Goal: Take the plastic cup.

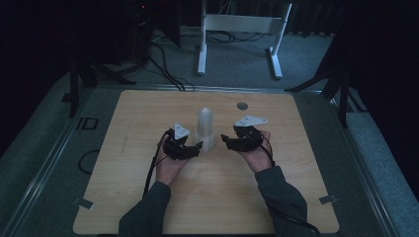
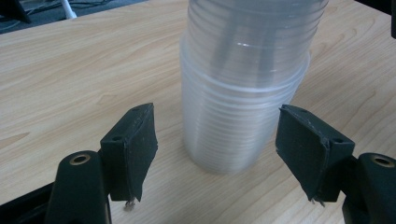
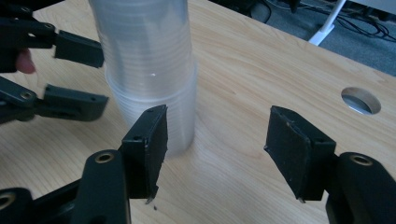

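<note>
Dim room, light wood table (image 1: pixel 148 197). Stack of clear plastic cups (image 1: pixel 205 129) stands upright mid-table, between my grippers. Left gripper (image 2: pixel 217 140) jaws apart, flanking the stack base, not touching. Right gripper (image 3: pixel 217 149) jaws apart, stack just off its left jaw. My read: clamp the base with left, peel the top cup with right, squeezing gently. Cup count unreadable; the stack top is cropped in both gripper views.

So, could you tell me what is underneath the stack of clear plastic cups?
The stack of cups stands upright directly on the bare wooden table; no mat or tray shows beneath it. The patch of table under its base is covered, only blurrily visible through the plastic.
</note>
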### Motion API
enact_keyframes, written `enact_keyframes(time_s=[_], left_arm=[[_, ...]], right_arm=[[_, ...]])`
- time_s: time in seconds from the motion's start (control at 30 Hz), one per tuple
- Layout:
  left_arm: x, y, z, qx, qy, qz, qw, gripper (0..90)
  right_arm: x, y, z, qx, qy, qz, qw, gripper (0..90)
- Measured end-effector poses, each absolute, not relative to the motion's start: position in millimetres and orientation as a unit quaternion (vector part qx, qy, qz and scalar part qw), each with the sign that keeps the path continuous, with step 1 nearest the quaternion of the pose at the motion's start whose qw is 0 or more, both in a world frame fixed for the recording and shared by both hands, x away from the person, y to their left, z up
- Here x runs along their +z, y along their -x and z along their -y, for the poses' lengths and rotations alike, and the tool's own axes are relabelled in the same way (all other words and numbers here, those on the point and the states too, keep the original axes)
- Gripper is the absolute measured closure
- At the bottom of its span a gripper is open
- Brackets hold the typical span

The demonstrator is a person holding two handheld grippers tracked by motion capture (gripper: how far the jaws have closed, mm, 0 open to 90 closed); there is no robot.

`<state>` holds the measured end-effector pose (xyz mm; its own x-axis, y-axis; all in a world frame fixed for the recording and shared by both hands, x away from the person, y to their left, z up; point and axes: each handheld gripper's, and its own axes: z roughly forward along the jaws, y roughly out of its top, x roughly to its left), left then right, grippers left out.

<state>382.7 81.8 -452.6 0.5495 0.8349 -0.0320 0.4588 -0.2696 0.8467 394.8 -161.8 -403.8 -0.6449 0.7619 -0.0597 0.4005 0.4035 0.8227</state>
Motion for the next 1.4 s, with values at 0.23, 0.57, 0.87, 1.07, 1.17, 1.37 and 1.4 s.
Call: enact_keyframes(time_s=[0.23, 0.57, 0.87, 1.07, 1.17, 1.37, 1.4], left_arm=[[-454, -386, -74, 0.220, -0.769, -0.415, 0.434, 26.9], [-457, -390, -66, 0.223, -0.769, -0.410, 0.436, 21.7], [-457, -394, -63, 0.213, -0.763, -0.410, 0.452, 18.6], [-460, -397, -62, 0.211, -0.756, -0.414, 0.461, 18.3], [-462, -399, -63, 0.209, -0.752, -0.419, 0.464, 18.3], [-463, -400, -63, 0.207, -0.747, -0.419, 0.474, 18.4], [-463, -400, -62, 0.207, -0.745, -0.419, 0.476, 18.4]], right_arm=[[-398, -394, 157, 0.415, -0.354, -0.807, 0.224, 37.3], [-393, -396, 153, 0.426, -0.358, -0.801, 0.220, 32.0], [-389, -398, 140, 0.432, -0.350, -0.802, 0.219, 29.8], [-386, -400, 135, 0.435, -0.347, -0.802, 0.219, 29.2], [-386, -401, 134, 0.439, -0.345, -0.801, 0.219, 29.3], [-384, -404, 128, 0.449, -0.342, -0.798, 0.213, 29.4], [-384, -404, 126, 0.450, -0.342, -0.797, 0.212, 29.4]])
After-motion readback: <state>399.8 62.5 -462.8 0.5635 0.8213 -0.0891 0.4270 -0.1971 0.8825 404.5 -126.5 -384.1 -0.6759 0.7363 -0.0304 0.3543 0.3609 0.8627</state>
